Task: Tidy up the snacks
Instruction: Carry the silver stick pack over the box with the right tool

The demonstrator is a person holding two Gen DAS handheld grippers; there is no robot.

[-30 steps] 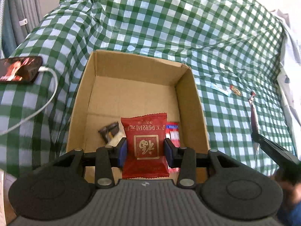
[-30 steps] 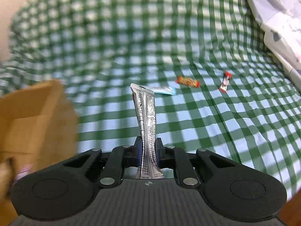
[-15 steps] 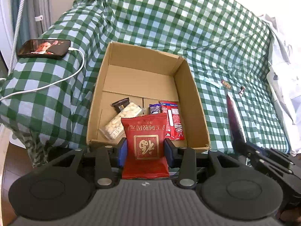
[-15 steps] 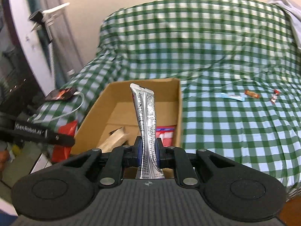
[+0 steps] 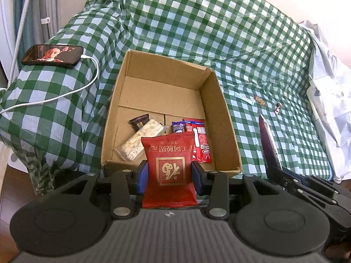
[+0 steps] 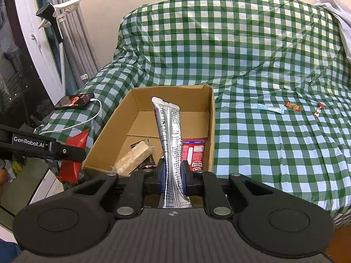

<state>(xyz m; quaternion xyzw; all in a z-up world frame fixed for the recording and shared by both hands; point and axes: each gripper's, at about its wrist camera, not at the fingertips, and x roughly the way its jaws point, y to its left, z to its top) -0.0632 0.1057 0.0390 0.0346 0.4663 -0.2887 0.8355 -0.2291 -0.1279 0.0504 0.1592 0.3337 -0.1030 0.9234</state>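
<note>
Left tool (image 5: 169, 176) gripping red packet (image 5: 168, 166), right tool (image 6: 173, 176) clamping silver sachet (image 6: 170, 140) — cardboard box (image 5: 223, 118) ahead holding snacks, phone (image 5: 52, 55) charging beside, three small snacks (image 6: 271, 108) on checked bed (image 6: 252, 50).

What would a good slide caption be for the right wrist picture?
Right tool clamps a silver snack pouch upright before a cardboard box of snacks on a green checked cloth.

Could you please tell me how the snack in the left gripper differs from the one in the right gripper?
The red packet in the left gripper is broad, squarish and red with gold print; the silver stick pack in the right gripper is long, narrow and silver with dark print. The red packet spreads its jaws wider; the silver stick pack's jaws are nearly together. Both are clamped and held near the cardboard box.
</note>
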